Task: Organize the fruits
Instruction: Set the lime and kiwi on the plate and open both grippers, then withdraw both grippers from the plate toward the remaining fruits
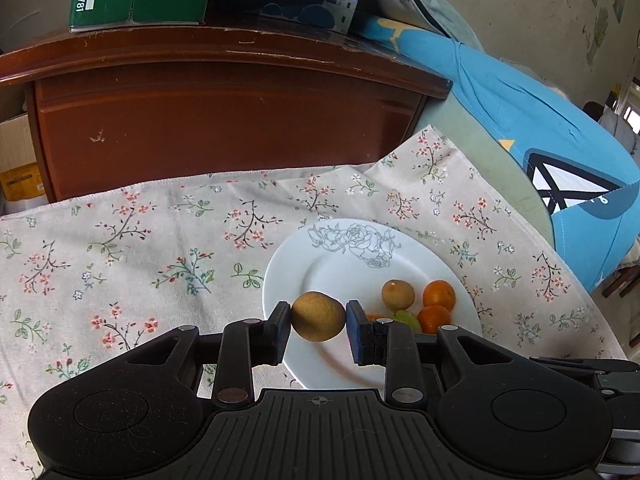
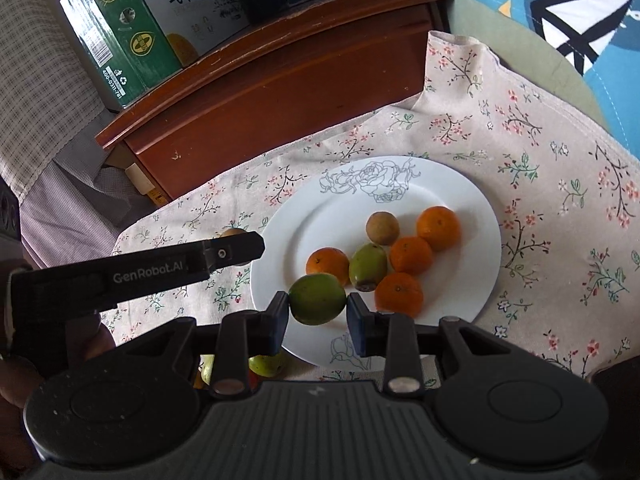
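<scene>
A white plate (image 2: 472, 200) with a grey rose drawing sits on the flowered cloth; it also shows in the left wrist view (image 1: 288, 264). On it lie several oranges (image 2: 438, 227), a green fruit (image 2: 368, 266) and a brown round fruit (image 2: 383, 228). My left gripper (image 1: 318, 322) is shut on a brown fruit (image 1: 318, 316) above the plate's left rim. My right gripper (image 2: 317, 307) is shut on a green fruit (image 2: 317, 299) above the plate's near edge. The left gripper's finger (image 2: 224, 254) shows side-on in the right wrist view, left of the plate.
A flowered tablecloth (image 1: 140, 248) covers the table. A dark red wooden cabinet (image 1: 224, 120) stands behind it with green (image 2: 120, 40) and blue cartons on top. A blue cushion (image 1: 560, 152) lies at the right. Another green fruit (image 2: 266, 364) lies on the cloth under my right gripper.
</scene>
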Demonstrator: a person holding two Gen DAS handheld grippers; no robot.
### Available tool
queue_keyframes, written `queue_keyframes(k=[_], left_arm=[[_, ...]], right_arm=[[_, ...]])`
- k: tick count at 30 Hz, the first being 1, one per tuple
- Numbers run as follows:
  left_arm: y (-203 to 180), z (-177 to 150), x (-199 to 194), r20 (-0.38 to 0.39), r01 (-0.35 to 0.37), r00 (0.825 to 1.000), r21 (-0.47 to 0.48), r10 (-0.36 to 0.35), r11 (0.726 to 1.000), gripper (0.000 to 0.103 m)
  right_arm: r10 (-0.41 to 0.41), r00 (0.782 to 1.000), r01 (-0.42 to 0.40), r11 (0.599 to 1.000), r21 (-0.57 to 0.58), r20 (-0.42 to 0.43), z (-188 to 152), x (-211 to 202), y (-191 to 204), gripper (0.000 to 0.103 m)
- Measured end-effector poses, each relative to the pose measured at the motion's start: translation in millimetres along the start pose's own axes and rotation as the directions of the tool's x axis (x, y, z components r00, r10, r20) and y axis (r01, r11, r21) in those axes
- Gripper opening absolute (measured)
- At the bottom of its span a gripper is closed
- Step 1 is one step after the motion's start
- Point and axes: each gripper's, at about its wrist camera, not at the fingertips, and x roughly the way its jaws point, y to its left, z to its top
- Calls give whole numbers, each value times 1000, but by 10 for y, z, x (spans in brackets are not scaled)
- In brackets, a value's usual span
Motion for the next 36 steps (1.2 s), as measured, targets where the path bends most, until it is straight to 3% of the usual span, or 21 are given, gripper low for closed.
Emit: queue_keyframes(k=[12,14,15,16,20,36], left_arm=[[-76,40,170,-10,8,1000,27,-8,1000,31],[-91,57,134,3,-9,1000,33,9,999,48],[-96,78,95,19,-34,999,32,33,999,69],[-94,85,61,34,-49,998,33,48,998,77],[-76,160,-100,66,-71,996,45,68,996,77],[142,32,-548,23,-167,986,29,167,986,79]], right_arm=[[-29,999,29,1000,-5,25,42,86,3,35],[-27,999,27,1000,-4,32,56,69,6,35],[-27,999,27,1000,-5,35,59,61,9,35],[-27,999,27,1000,-6,36,65,52,14,35],[-23,999,23,1000,-8,35,65,31,24,35],[0,999,-1,1000,7,35,22,-95,7,36]])
